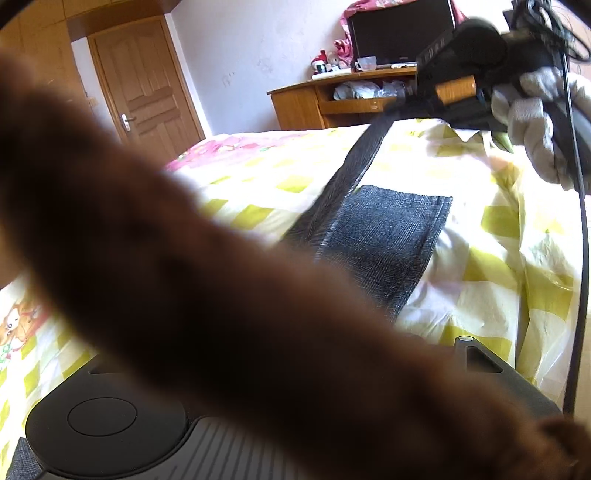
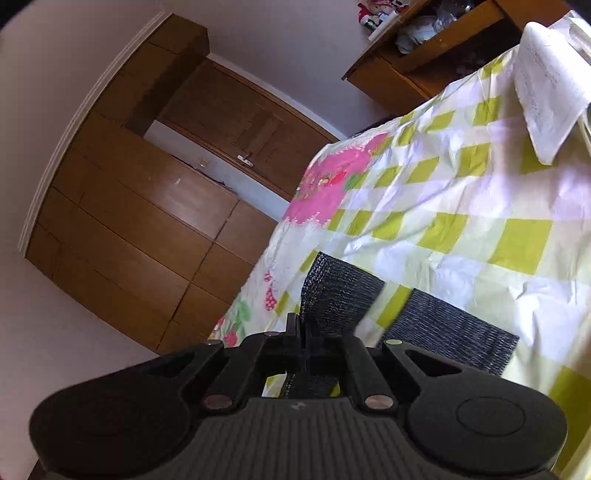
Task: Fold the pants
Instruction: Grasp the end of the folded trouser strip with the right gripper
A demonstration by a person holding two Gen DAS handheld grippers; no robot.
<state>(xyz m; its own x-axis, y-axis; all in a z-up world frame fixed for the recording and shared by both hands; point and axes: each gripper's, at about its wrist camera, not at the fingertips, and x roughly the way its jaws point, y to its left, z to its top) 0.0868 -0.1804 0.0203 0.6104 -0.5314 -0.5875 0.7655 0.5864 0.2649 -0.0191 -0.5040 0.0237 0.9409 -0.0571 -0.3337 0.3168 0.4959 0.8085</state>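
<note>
Dark grey pants (image 1: 388,236) lie on a yellow-checked bed sheet (image 1: 480,206). One leg (image 1: 354,166) rises as a taut strip to my right gripper (image 1: 402,99), held by a gloved hand (image 1: 532,122) at the upper right. In the right wrist view my right gripper (image 2: 301,334) is shut on that leg's fabric (image 2: 336,291), with the other leg (image 2: 454,328) flat on the sheet (image 2: 461,192) beside it. Only the body (image 1: 110,424) of my left gripper shows. A blurred brown fuzzy mass (image 1: 184,258), apparently a sleeve, hides its fingers.
A wooden door (image 1: 144,85) and a wooden desk (image 1: 332,99) with a dark monitor (image 1: 399,33) stand beyond the bed. A black cable (image 1: 581,258) hangs at the right. A wardrobe (image 2: 129,221) fills the left of the right wrist view. A folded white cloth (image 2: 546,85) lies on the bed.
</note>
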